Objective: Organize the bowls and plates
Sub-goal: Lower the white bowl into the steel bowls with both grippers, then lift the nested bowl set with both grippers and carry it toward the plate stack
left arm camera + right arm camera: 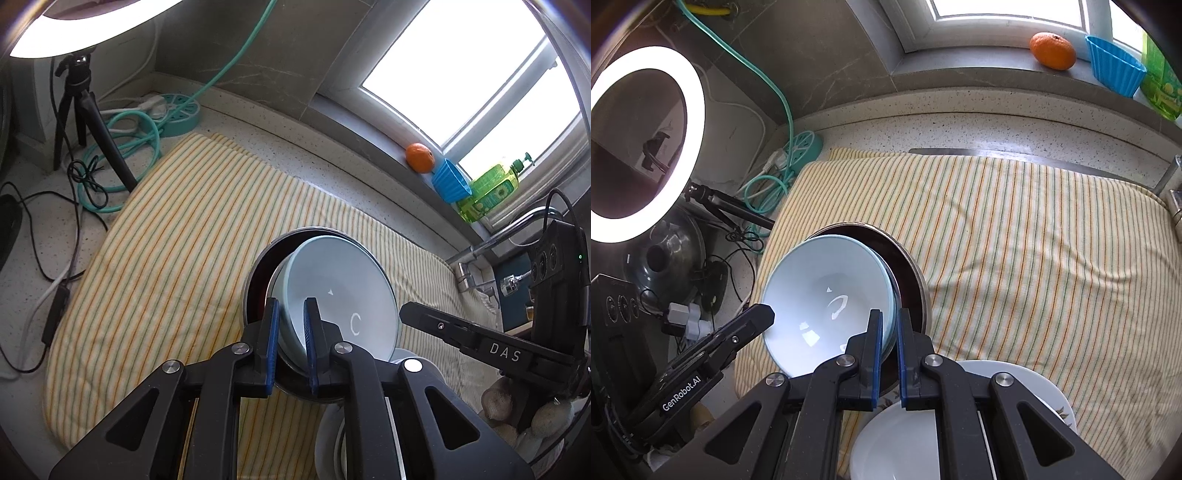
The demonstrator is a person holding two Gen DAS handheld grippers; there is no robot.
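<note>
Gripping the bowl (827,295) rim, both hand-held grippers, left (291,343) and right (890,354), are clenched; lowering should be level into the pan (908,273).

The blue bowl (827,295) is glossy glazed ceramic, nested in a dull metal bowl (916,284). Under them a soft striped cloth (1015,240) covers a speckled stone counter (960,129). Grippers: matt black plastic, blue pads (272,332).
</note>
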